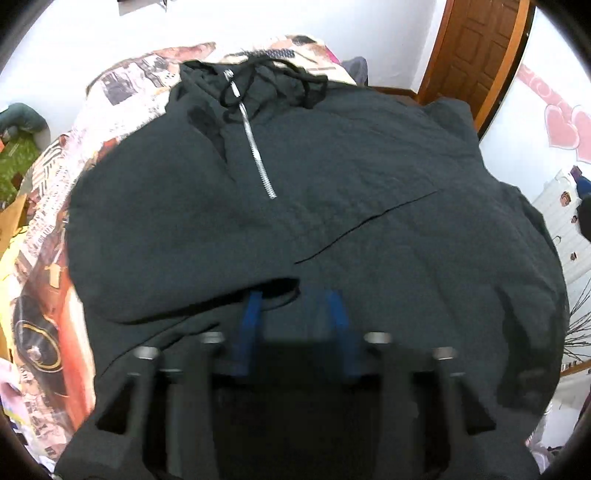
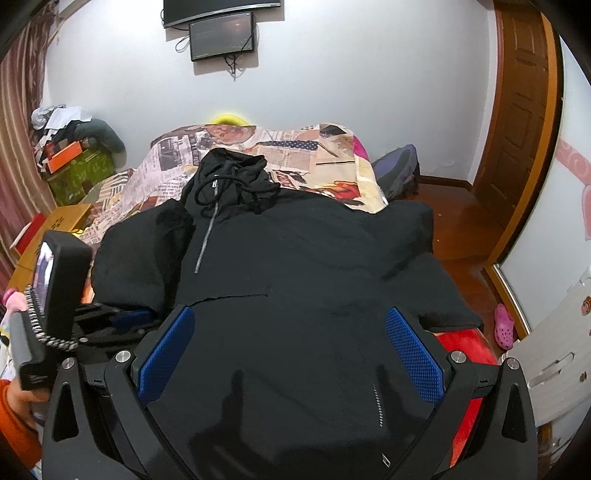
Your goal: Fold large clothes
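A large black hoodie [image 1: 332, 177] with a silver half-zip [image 1: 255, 147] and drawstrings lies spread on the bed, hood at the far end. It also shows in the right wrist view [image 2: 303, 251]. My left gripper [image 1: 293, 299] hovers low over the near hem, its blue pads [image 1: 251, 317] a moderate gap apart, at the edge of a folded-over sleeve; the view is blurred. The sleeve's fabric lies by the left pad. My right gripper [image 2: 290, 332] is wide open over the hoodie's lower front, with nothing between its blue pads [image 2: 413, 354]. The left gripper's body [image 2: 55, 280] shows at the left.
The bed carries a newspaper-print cover [image 2: 295, 155]. A wooden door [image 2: 517, 110] stands at the right, screens [image 2: 221, 33] hang on the far wall. Boxes and clutter [image 2: 74, 155] sit at the left. A pink shoe [image 2: 504, 328] lies on the wooden floor.
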`<move>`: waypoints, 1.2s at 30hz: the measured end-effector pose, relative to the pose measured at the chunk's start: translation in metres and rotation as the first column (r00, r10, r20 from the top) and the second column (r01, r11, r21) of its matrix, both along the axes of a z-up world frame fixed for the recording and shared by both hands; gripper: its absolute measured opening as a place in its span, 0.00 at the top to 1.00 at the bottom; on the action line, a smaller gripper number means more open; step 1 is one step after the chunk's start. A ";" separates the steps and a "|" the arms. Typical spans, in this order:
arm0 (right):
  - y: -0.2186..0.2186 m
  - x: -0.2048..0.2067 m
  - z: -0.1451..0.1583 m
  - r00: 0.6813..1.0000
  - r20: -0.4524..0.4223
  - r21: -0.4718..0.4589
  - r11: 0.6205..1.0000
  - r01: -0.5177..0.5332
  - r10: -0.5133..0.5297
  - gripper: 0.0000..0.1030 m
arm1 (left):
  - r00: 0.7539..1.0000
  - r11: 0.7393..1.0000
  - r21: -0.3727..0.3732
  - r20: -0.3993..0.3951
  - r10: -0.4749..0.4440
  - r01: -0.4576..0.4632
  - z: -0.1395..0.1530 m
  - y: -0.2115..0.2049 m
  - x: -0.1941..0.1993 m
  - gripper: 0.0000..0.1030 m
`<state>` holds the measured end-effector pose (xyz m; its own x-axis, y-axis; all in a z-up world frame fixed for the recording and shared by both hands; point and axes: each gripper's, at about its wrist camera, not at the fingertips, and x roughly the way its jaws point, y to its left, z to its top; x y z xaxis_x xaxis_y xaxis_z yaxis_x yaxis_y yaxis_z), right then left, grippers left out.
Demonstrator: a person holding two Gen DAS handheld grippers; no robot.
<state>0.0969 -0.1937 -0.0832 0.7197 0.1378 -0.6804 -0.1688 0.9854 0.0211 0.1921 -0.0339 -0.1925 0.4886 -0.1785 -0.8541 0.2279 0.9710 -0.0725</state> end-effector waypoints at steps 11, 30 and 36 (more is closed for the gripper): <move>0.050 0.017 0.011 0.987 0.041 -0.055 0.986 -0.155 0.158 0.00 | 0.963 0.980 -0.010 0.185 0.198 -0.200 0.064 0.086 -0.032 0.30; 0.237 0.056 -0.058 0.745 -0.237 -0.155 0.732 -0.663 0.624 0.02 | 0.829 0.847 0.021 0.218 0.515 -0.531 0.054 0.228 -0.076 0.20; 0.276 0.071 -0.099 0.718 -0.335 -0.233 0.684 -0.691 0.611 0.03 | 0.811 0.827 0.000 0.200 0.550 -0.562 0.046 0.243 -0.084 0.20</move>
<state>0.1680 0.0824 -0.1820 0.3625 0.2626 -0.8942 -0.8002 0.5795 -0.1542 0.1076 0.2093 -0.1466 0.6373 0.2172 -0.7394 -0.3486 0.9369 -0.0253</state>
